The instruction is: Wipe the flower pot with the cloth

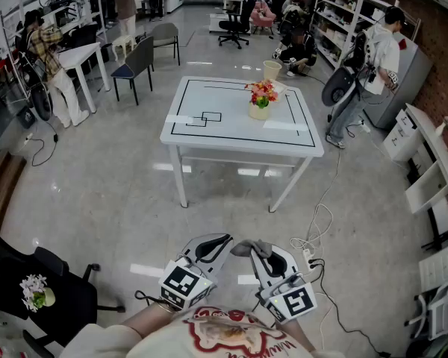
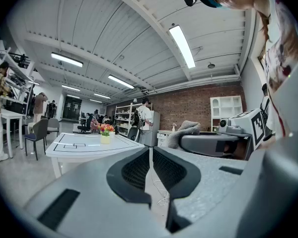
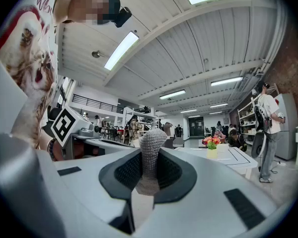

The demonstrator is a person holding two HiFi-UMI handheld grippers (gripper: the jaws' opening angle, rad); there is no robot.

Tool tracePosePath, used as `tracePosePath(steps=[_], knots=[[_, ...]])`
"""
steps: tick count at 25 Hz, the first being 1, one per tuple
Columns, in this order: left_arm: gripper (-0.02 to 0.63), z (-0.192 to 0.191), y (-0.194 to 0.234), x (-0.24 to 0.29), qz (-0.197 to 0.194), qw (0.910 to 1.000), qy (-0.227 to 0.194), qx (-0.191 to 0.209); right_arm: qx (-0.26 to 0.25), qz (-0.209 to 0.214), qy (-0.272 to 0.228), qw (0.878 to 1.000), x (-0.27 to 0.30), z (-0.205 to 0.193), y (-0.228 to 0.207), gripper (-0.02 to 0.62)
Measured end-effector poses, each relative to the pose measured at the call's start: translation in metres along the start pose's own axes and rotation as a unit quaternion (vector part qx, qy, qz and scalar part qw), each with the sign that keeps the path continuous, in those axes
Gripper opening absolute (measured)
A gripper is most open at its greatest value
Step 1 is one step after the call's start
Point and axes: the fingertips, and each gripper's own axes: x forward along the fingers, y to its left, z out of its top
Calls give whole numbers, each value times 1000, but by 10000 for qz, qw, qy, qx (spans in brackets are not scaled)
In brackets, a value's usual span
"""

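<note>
A small cream flower pot with red and orange flowers stands on the white table, far ahead of both grippers; it also shows small in the left gripper view and the right gripper view. My right gripper is shut on a grey knitted cloth, which sticks up between its pads; the cloth droops over its tip. My left gripper is shut and holds nothing. Both are held low, close to my body, well short of the table.
Black tape lines mark the tabletop. A cream bin stands behind the table. Cables trail on the floor at the right. A black chair sits at the near left. People, chairs and shelving line the room's edges.
</note>
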Motion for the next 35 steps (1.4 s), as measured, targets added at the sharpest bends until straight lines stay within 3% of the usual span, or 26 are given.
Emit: tracePosePath(steps=[15, 20, 25, 29, 35], knots=[[26, -3, 16, 7, -142, 9999, -3, -15, -12, -182, 13, 9998, 15, 3, -5, 41], [26, -4, 29, 3, -187, 9998, 8, -74, -281, -236, 76, 9993, 27, 5, 2, 41], [26, -14, 41, -6, -307, 9995, 82, -77, 94, -442, -136, 9989, 39, -2, 11, 41], [26, -18, 51, -2, -352, 9993, 120, -23, 338, -532, -12, 9980, 44, -15, 14, 41], [26, -19, 59, 17, -404, 9991, 92, -95, 404, -727, -25, 9965, 47, -15, -10, 41]])
